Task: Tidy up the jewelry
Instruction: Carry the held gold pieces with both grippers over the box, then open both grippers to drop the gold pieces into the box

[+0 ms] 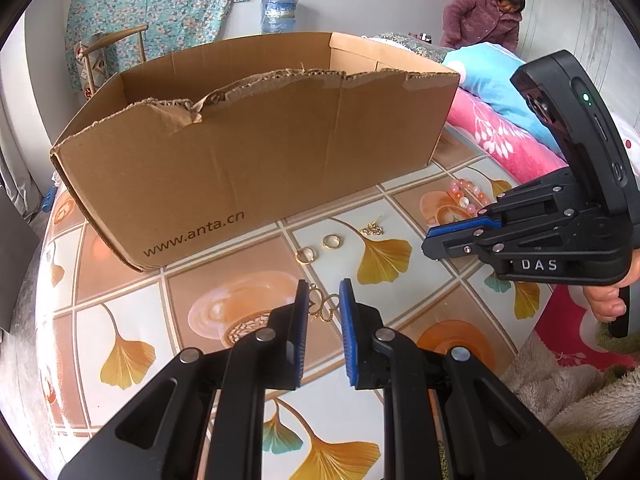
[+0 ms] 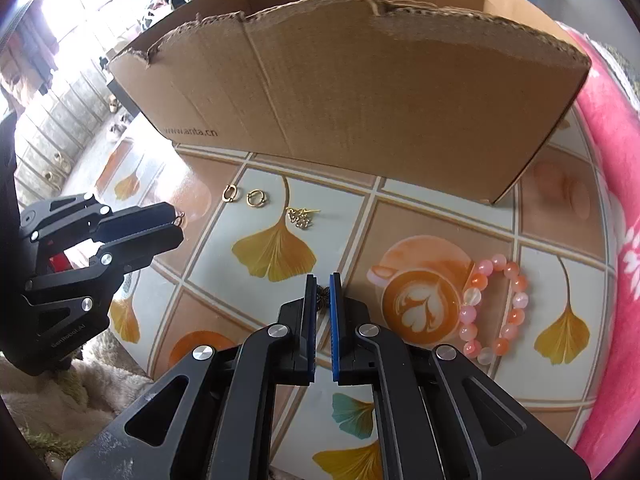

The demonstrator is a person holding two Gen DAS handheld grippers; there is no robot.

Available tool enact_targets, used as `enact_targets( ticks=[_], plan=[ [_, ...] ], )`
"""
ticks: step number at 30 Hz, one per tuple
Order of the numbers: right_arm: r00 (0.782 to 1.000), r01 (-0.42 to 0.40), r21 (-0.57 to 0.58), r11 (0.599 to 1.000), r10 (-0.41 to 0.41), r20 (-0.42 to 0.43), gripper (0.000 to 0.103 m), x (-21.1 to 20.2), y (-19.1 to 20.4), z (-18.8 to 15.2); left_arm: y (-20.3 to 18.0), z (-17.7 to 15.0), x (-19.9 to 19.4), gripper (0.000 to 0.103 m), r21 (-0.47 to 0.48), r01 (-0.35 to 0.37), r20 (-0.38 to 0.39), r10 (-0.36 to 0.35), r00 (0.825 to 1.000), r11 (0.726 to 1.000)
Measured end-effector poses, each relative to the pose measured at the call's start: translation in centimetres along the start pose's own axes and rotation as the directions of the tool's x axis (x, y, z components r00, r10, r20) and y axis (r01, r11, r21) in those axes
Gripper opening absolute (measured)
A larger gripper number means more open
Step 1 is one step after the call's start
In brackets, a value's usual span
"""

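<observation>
A brown cardboard box stands open-topped on the patterned tablecloth; it also shows in the right wrist view. My left gripper is open low over a gold openwork earring lying between its fingers. My right gripper is shut on a small dark bronze filigree piece. Two gold hoop earrings and a gold chain piece lie in front of the box. A pink bead bracelet lies right of my right gripper.
A pink and blue blanket edges the table on the right. Fluffy beige fabric lies at the near right. A person in purple stands at the back. The tablecloth has ginkgo and coffee prints.
</observation>
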State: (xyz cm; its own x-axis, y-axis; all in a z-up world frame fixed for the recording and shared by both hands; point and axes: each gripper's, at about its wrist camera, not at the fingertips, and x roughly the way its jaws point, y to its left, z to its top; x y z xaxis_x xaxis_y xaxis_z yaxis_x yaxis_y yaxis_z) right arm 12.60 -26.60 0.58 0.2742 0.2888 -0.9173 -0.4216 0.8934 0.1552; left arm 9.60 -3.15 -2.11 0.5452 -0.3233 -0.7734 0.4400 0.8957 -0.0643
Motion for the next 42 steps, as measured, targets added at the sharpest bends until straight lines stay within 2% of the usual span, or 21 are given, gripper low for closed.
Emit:
enact_targets(
  ticks=[7,14,18,21,24,26,29,31,33,37,40,42],
  plan=[
    [0.998,-0.011,0.022,1.000,0.009,0.058,0.004,-3.4,-1.5,0.7,-0.2,0.1,-0.9,0.015,0.008,-0.011,0.018,0.011,1.000,1.000],
    [0.986,-0.045,-0.002,0.999,0.045,0.159,0.004,-8.2,-1.2,1.2,-0.5,1.0,-4.2,0.015,0.030,-0.017,0.071,0.015,0.997,0.999],
    [0.965,-0.078,-0.050,0.996,0.088,0.245,0.004,-11.2,0.3,2.2,-0.2,2.7,-7.4,0.015,0.030,0.026,0.135,-0.030,0.990,0.999],
    [0.935,-0.087,-0.116,0.989,0.121,0.333,0.004,-14.0,0.8,4.1,0.4,4.8,-9.8,0.015,0.049,0.041,0.200,-0.050,0.978,0.998],
    [0.909,-0.106,-0.164,0.981,0.163,0.385,0.004,-15.1,1.1,6.9,1.5,7.5,-10.8,0.015,0.069,0.030,0.251,-0.047,0.967,0.997],
    [0.908,-0.111,-0.186,0.976,0.175,0.380,0.004,-14.3,0.9,8.7,2.6,9.4,-10.5,0.015,0.081,0.004,0.254,-0.025,0.967,0.997],
    [0.934,-0.155,-0.180,0.971,0.203,0.294,0.004,-11.0,0.0,12.0,4.9,12.1,-7.9,0.015,0.079,-0.010,0.196,-0.006,0.981,0.997],
    [0.957,-0.181,-0.157,0.971,0.210,0.198,0.004,-7.8,-1.0,14.2,6.7,14.0,-4.6,0.015,0.048,0.034,0.101,-0.038,0.994,0.998],
    [0.972,-0.181,-0.142,0.973,0.199,0.127,0.004,-5.7,-1.0,15.9,8.5,15.3,-1.5,0.015,0.007,0.078,-0.008,-0.078,0.997,0.997],
    [0.988,-0.152,-0.144,0.978,0.151,-0.015,0.004,-1.9,-0.6,17.9,10.3,16.7,3.5,0.015,-0.037,0.125,-0.163,-0.129,0.978,0.992],
    [0.993,-0.111,-0.145,0.983,0.104,-0.061,0.004,-0.4,-0.2,18.0,11.5,17.6,6.6,0.015,-0.098,0.157,-0.275,-0.179,0.945,0.983],
    [0.992,-0.111,-0.133,0.985,0.102,-0.073,0.005,0.0,-0.3,18.0,12.1,17.6,7.9,0.015,-0.107,0.138,-0.324,-0.166,0.932,0.985]
  ],
)
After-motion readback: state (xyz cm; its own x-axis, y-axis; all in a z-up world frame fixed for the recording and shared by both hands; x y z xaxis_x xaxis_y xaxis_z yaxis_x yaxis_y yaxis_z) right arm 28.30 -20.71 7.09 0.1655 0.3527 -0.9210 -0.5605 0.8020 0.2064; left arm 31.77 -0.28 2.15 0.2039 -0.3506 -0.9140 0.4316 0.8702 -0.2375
